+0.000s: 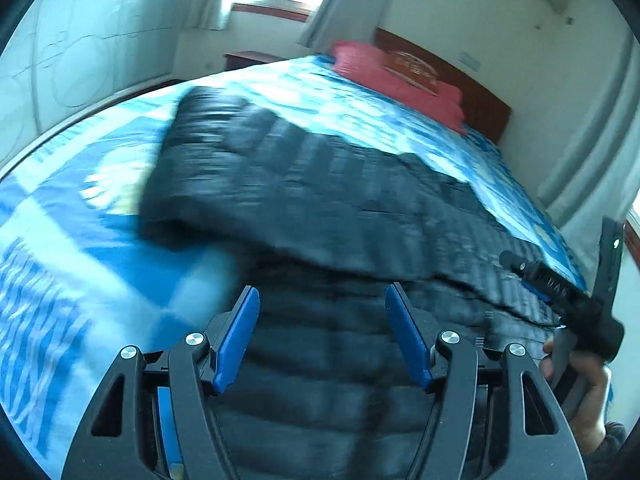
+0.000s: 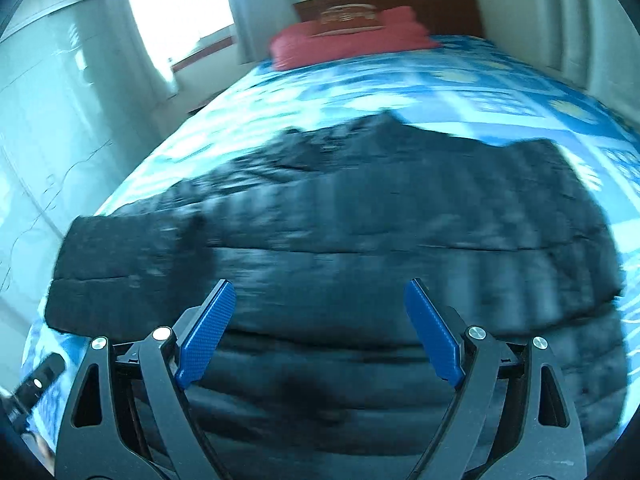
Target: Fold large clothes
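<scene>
A large black quilted jacket [image 1: 320, 200] lies spread across a bed with a blue and white patterned cover [image 1: 72, 264]. My left gripper [image 1: 322, 300] hovers over the jacket's near part, open, with nothing between its blue pads [image 1: 236, 344]. In the right wrist view the same jacket [image 2: 360, 232] stretches left to right, one sleeve lying out to the left. My right gripper [image 2: 320, 294] stands wide open above the jacket's near edge, with nothing in it. The right hand-held gripper [image 1: 560, 296] and the hand holding it show at the right edge of the left wrist view.
A red pillow [image 2: 352, 36] lies at the head of the bed against a brown wooden headboard [image 2: 440, 4]. A bright window with pale curtains [image 2: 176, 12] is at the far left. A pale wardrobe [image 2: 40, 120] runs beside the bed's left side.
</scene>
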Demonstrator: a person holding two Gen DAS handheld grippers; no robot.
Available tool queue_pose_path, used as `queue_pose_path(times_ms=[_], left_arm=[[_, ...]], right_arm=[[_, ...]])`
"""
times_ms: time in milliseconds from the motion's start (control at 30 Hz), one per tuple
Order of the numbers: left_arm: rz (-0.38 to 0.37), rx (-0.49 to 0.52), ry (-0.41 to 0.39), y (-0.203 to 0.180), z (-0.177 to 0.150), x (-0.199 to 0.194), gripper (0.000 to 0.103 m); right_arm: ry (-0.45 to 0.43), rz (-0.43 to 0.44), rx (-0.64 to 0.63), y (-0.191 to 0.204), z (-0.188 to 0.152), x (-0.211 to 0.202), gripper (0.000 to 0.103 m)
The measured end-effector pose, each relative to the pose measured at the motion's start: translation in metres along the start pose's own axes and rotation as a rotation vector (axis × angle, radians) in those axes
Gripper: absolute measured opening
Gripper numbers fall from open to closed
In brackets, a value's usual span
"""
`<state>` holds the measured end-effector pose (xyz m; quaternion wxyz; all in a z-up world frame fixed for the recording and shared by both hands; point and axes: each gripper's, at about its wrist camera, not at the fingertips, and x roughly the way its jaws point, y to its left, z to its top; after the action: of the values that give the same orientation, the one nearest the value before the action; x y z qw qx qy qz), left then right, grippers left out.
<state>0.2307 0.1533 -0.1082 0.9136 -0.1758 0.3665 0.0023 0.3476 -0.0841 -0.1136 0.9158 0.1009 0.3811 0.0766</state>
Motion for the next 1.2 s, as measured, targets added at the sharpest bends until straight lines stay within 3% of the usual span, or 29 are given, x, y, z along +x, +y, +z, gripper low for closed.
queue_pose_path(times_ms=[167,300,367,400,467,567,700,833,1033,1200], left_arm=[[0.096,-0.059,-0.026,0.053,0.006,-0.01,0.065],[0.132,-0.116,-0.051,0.086,0.02,-0.012,0.065],[0.145,-0.119,-0.06,0.094,0.027,-0.012,0.065],[0.145,-0.118,-0.061,0.095,0.029,-0.011,0.065],[0.143,-0.117,-0.062,0.095,0.032,-0.009,0.065],[0.13,-0.113,-0.067,0.092,0.034,-0.009,0.065],[0.114,-0.097,-0.072,0.082,0.038,-0.009,0.065],[0.103,-0.059,-0.074,0.063,0.044,-0.004,0.065],[0.083,-0.003,-0.056,0.03,0.052,0.014,0.065],[0.084,0.041,-0.031,0.006,0.057,0.039,0.065]], right_arm=[[0.043,0.034,-0.033,0.052,0.001,0.032,0.087],[0.099,0.047,-0.024,0.07,0.0,0.061,0.084],[0.135,0.078,-0.023,0.075,-0.003,0.067,0.042],[0.15,0.112,-0.018,0.078,-0.003,0.068,0.03],[0.13,0.117,-0.009,0.08,-0.001,0.059,0.02],[0.055,0.118,-0.007,0.073,0.008,0.031,0.017],[-0.046,0.074,-0.002,0.039,0.026,-0.009,0.017],[-0.106,-0.036,-0.001,-0.017,0.039,-0.04,0.016],[-0.106,-0.204,0.065,-0.115,0.044,-0.052,0.016],[-0.049,-0.265,0.128,-0.174,0.034,-0.04,0.016]])
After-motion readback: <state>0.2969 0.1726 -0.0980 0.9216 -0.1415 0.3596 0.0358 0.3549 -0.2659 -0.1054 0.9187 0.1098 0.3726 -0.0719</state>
